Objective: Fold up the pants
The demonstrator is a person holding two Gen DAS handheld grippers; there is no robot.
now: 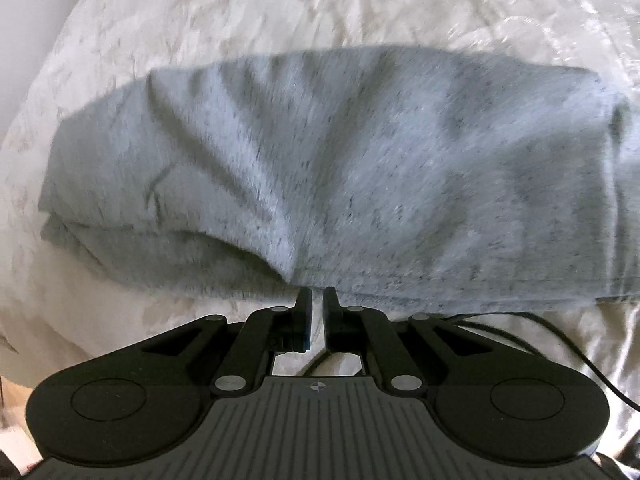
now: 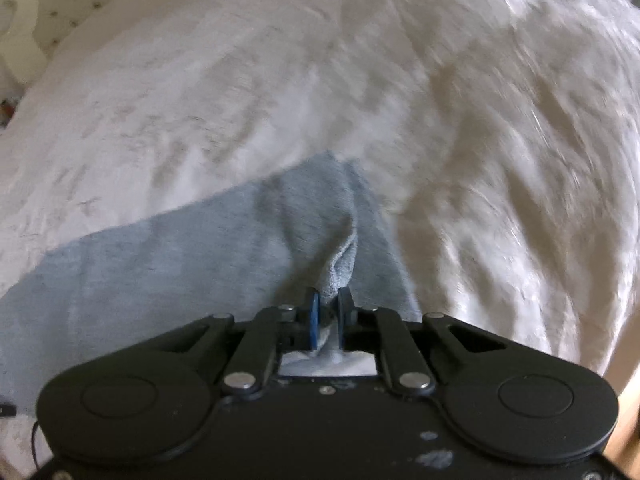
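Observation:
The grey marled pants (image 1: 340, 168) lie folded in a broad band across the bed. In the left wrist view, creases run down to their near edge, which rises in a peak to the tips of my left gripper (image 1: 317, 294). That gripper is shut on this edge, with only a thin slit between the fingers. In the right wrist view the pants' right end (image 2: 192, 256) is bunched into a ridge of cloth that runs into my right gripper (image 2: 329, 300). Its blue pads (image 2: 314, 320) are shut on that pinch of cloth.
A cream, patterned bedspread (image 1: 280, 12) covers the bed all around the pants. A black cable (image 1: 560, 344) trails over it at the right, beside the left gripper. A spotted pillow (image 2: 68, 4) lies at the far left of the right wrist view.

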